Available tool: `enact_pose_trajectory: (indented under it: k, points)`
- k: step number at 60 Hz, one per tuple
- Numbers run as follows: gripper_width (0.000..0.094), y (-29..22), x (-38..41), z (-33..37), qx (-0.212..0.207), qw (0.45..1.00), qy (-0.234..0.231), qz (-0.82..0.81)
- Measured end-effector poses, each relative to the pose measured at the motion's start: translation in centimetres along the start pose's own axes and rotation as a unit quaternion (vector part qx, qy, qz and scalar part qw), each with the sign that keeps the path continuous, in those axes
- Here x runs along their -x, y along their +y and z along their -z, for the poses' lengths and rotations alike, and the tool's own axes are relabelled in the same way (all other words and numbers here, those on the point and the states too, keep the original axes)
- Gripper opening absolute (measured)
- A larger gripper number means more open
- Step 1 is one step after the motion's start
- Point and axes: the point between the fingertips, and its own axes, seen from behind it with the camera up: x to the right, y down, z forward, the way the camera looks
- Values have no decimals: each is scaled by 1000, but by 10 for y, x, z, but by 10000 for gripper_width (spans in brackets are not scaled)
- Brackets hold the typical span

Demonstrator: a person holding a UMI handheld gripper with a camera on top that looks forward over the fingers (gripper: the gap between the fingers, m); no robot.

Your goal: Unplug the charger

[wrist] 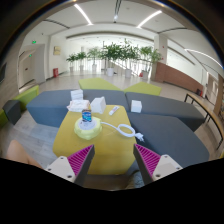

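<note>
Hand-held gripper [113, 160]: held wide open, nothing is gripped.
Charger [98, 105]: a white block on the yellow surface [105, 145], well beyond the fingers, white cable [122, 128] beside it.
Risk: the cable could be pulled instead, and the blue cup [87, 120] tipped.
Cup: contents cannot be seen.

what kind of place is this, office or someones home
Probably an office lobby or lounge rather than a home. A long row of potted plants stands at the far end, strip lights run across a wide ceiling, and grey seating wraps a yellow table just ahead of the open fingers.
</note>
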Motion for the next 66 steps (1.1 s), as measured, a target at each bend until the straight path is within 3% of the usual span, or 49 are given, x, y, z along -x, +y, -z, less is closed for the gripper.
enact_pose_trajectory:
  k: [12,20,34,42,49,52,58,66]
  points:
    - [816,-13,-9,-27,2,1000,5,-8]
    - [816,-22,27,-62,7,1000,-5,-1]
    - [808,-52,93,-168,-19,998,-50,12]
    - [794,-64,115,-231,-36,998,-40,15]
    - [648,-79,128,-264,-61,997,-42,3]
    - [403,-74,126,-277,-58,998,-30,12]
    - [341,-80,125,-278,-101,995,-18,10]
    - [217,-80,125,-279,-94,995,-24,-10]
